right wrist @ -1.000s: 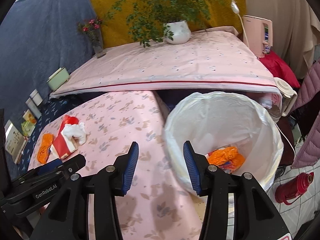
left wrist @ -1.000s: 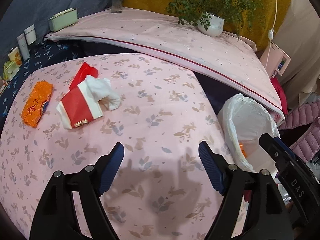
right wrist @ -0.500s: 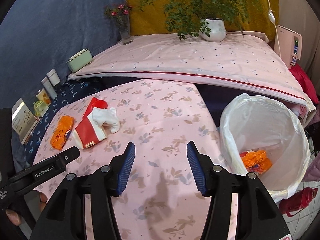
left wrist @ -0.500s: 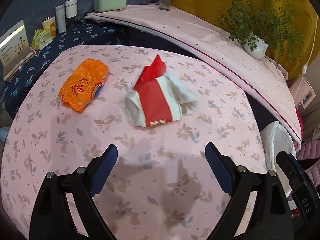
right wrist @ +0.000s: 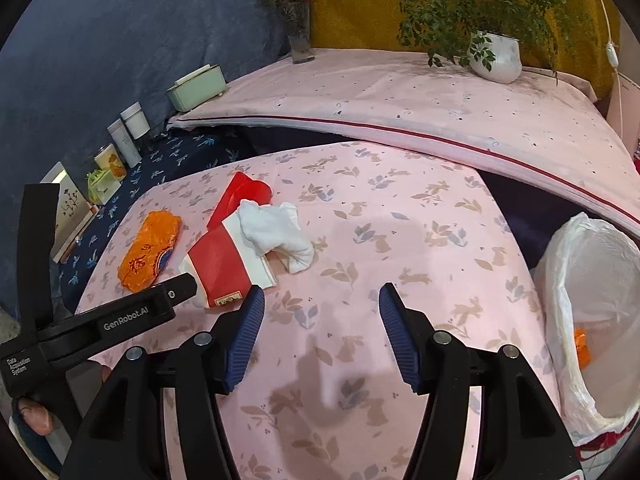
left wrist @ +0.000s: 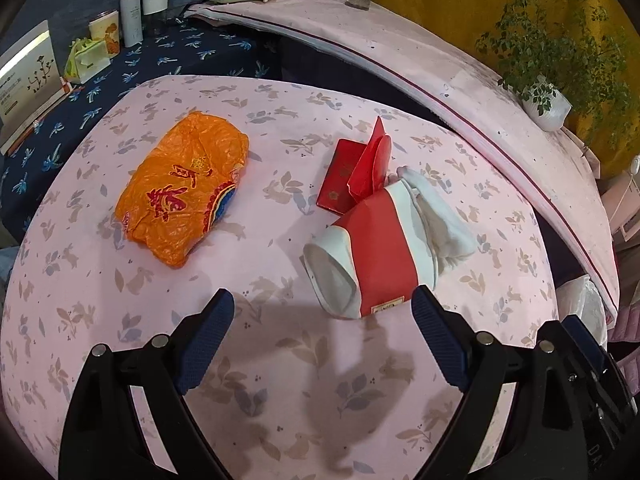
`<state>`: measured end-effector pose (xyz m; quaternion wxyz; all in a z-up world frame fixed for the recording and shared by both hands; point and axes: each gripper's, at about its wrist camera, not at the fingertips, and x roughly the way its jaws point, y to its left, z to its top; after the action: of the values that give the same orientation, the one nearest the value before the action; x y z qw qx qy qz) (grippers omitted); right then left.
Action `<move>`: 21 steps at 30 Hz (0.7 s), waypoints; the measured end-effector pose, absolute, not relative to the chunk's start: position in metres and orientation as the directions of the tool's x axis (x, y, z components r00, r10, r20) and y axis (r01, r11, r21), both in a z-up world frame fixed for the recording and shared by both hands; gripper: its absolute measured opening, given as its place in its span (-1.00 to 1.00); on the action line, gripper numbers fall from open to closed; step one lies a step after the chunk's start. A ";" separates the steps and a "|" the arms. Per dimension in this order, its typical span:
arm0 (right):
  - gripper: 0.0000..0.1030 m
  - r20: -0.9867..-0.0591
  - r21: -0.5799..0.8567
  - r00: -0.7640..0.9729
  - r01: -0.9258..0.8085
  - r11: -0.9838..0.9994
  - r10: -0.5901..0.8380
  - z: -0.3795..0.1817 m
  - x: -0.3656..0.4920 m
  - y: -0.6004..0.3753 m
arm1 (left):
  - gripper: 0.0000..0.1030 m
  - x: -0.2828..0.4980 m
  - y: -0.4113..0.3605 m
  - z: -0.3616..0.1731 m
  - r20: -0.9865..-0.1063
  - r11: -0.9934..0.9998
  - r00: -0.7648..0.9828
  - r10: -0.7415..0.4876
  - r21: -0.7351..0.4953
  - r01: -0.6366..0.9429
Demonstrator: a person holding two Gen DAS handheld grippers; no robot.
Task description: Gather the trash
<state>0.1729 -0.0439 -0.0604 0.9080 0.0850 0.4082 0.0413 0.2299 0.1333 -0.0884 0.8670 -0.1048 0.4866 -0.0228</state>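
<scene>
- I count three pieces of trash on the pink leaf-print tablecloth [left wrist: 320, 392]: one orange wrapper [left wrist: 182, 186], one red-and-white carton [left wrist: 372, 256] and one red envelope [left wrist: 352, 172].
- The orange wrapper is crinkled plastic with red characters and a blue-edged corner; it lies flat at the left of the cloth, well apart from the other two.
- The carton lies on its side, a red band round a white body, its open end toward me, with a crumpled white tissue [left wrist: 440, 220] spilling from the far end.
- The red envelope lies just behind the carton, touching it, one flap standing up.
- One white bin bag [right wrist: 588, 312] stands off the table's right edge, with one orange scrap [right wrist: 581, 346] inside.
- My left gripper [left wrist: 320, 336] hangs released, jaws wide, just short of the carton, with nothing between them.
- My right gripper [right wrist: 322, 320] is opening over bare cloth, holding nothing, the carton just to its left.
- On the far ledge I see one potted plant [right wrist: 496, 56], one flower vase [right wrist: 298, 36] and one pale green box [right wrist: 196, 88].
</scene>
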 end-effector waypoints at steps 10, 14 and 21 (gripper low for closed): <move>0.13 -0.750 0.203 0.640 -0.021 0.979 0.169 -0.080 0.221 -0.030 | 0.21 0.261 0.134 -0.114 -0.857 0.966 0.469 -0.213 -0.258 -0.032; 0.13 -0.755 0.205 0.630 -0.035 0.978 0.181 -0.087 0.235 -0.023 | -0.10 0.261 0.142 -0.113 -0.844 0.953 0.473 -0.254 -0.302 -0.028; 0.13 -0.768 0.231 0.602 -0.058 0.971 0.218 -0.101 0.254 -0.009 | -0.44 0.259 0.149 -0.107 -0.834 0.944 0.475 -0.281 -0.330 -0.022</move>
<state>0.2535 -0.0089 -0.1006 0.8904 0.0912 0.4392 0.0775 0.2587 0.1488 -0.1068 0.8456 -0.1493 0.5067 -0.0766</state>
